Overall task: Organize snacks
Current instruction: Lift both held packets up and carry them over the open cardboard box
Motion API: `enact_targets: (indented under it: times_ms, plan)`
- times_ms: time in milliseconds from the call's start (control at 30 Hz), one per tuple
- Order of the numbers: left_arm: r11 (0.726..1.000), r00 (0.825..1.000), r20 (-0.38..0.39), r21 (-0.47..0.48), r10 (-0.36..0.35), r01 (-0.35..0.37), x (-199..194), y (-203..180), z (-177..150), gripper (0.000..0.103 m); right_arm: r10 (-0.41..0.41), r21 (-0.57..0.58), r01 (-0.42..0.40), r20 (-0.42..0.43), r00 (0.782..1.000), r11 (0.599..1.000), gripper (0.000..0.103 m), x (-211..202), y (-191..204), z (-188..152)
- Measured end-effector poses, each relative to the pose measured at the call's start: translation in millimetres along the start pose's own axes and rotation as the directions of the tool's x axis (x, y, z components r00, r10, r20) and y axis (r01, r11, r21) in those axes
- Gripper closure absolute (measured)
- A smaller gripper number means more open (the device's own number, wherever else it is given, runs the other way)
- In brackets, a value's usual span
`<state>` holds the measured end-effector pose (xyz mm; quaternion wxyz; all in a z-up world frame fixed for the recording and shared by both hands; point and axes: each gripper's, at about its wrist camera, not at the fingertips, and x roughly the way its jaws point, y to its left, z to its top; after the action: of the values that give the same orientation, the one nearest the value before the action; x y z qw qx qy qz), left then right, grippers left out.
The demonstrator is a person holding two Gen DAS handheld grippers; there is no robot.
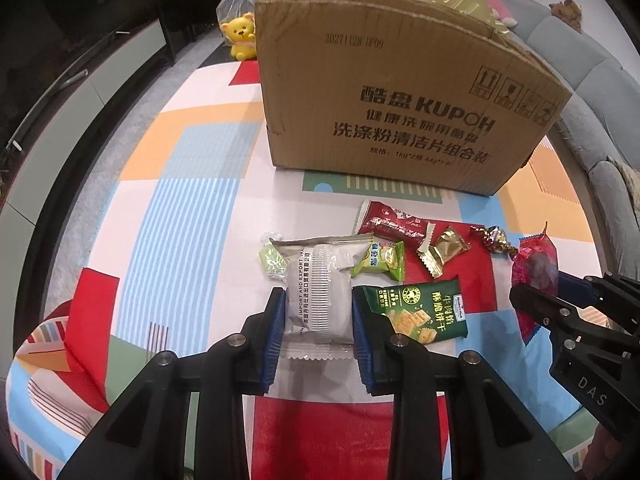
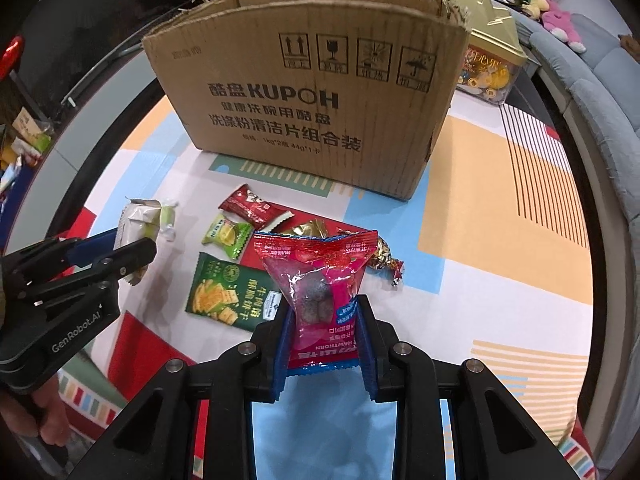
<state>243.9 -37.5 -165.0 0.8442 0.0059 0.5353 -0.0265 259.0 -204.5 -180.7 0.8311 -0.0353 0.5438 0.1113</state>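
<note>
My left gripper [image 1: 318,308] is shut on a white-grey snack packet [image 1: 316,268], its blue pads pressing both sides, just above the table. My right gripper [image 2: 324,308] is shut on a red hawthorn packet [image 2: 316,264], held upright. Each gripper shows at the edge of the other's view: right gripper [image 1: 532,300], left gripper [image 2: 136,256]. Loose on the patterned cloth lie a dark green cracker packet [image 1: 416,312], a light green packet [image 1: 380,260], a dark red bar [image 1: 392,222], a gold wrapper [image 1: 444,248] and a foil candy [image 1: 494,238]. An open cardboard box [image 1: 380,92] stands behind them.
A colourful tablecloth [image 1: 180,208] covers the round-edged table. A gold-lidded clear container [image 2: 484,64] stands right of the box. A yellow bear toy [image 1: 240,36] sits beyond the far left edge, and a grey sofa [image 1: 592,80] runs along the right.
</note>
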Motion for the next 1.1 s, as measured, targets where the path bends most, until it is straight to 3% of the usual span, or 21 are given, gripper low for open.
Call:
enact_targets:
  times_ms: [1100]
  plan:
    - [0.999,0.995,0.096,0.01,-0.032,0.032,-60,-4,23,0.071,0.008,0.022,-0.012,0.14,0.99,1.0,0.072,-70,12,15]
